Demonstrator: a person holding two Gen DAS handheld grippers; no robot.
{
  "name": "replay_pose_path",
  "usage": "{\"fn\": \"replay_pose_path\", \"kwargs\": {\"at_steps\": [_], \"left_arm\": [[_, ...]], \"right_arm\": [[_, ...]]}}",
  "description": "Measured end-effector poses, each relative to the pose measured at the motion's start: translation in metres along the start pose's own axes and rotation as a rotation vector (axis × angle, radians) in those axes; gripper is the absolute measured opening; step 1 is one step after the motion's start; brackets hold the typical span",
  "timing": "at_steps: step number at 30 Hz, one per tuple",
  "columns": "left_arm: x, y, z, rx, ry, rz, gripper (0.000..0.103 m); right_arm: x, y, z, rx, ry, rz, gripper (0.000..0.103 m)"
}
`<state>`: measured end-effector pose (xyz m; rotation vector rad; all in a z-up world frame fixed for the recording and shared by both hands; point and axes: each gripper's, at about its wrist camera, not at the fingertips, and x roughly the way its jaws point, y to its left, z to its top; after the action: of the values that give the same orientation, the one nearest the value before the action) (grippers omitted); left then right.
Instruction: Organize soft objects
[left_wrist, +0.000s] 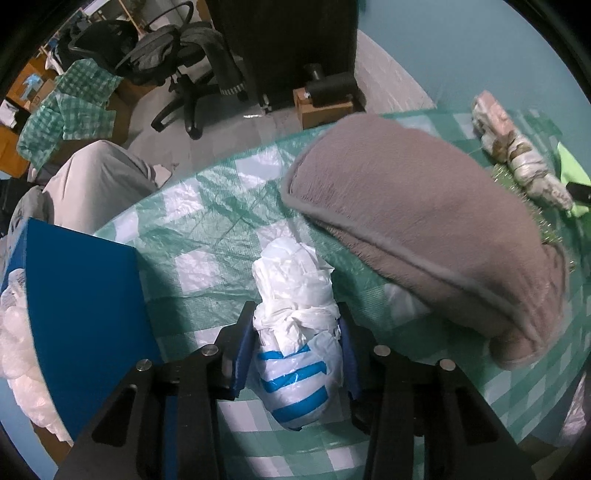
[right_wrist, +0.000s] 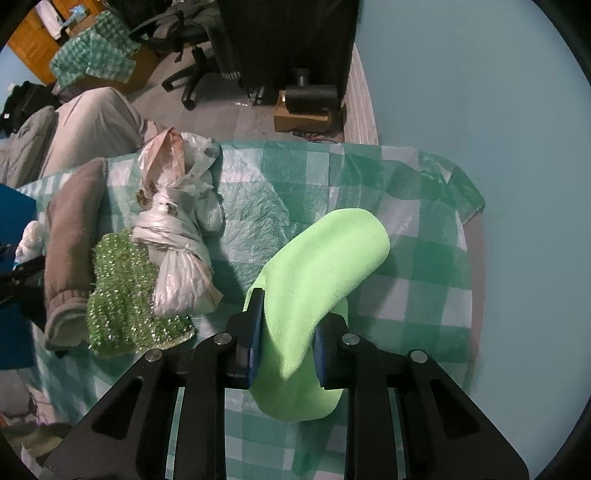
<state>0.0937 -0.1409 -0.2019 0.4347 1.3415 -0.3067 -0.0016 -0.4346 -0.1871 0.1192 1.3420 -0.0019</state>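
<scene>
The blue box is running off the left edge of the left wrist view, so only one wall and some white plastic bulging beside it are showing; whether that plastic is lying inside the box cannot be told. The brown blanket is covering part of the tablecloth and hiding most of the glittery green cloth, which is showing properly only from the right wrist. The far end of the tan bag roll is blurring near the lens rim. The right wrist view is catching only a sliver of the white bag past the blanket.

The left gripper is clamping the white bag about halfway closed, both blue pads pressing into its knotted middle. The bag's blue-striped end is pointing back toward the camera and its crumpled end is reaching forward over the tablecloth, just beside the blanket's hem.

The right gripper is squeezing the green cloth between its pads, roughly half open. The cloth is arching forward over the table's right side, well apart from the tan bag roll, which is lying on the glittery cloth.
</scene>
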Motion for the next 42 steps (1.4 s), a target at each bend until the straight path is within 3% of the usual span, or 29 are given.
{"fn": "replay_pose_path", "kwargs": {"at_steps": [22,42], "left_arm": [[-0.059,0.015,-0.028,-0.029,-0.095,-0.025,0.040],[-0.134,0.060,-0.071,-0.152,-0.194,0.004,0.040]], "right_arm": [[-0.057,0.044,-0.019,-0.054,-0.063,0.014,0.022],[-0.110,0.149,-0.026,-0.217,-0.150,0.088,0.022]]}}
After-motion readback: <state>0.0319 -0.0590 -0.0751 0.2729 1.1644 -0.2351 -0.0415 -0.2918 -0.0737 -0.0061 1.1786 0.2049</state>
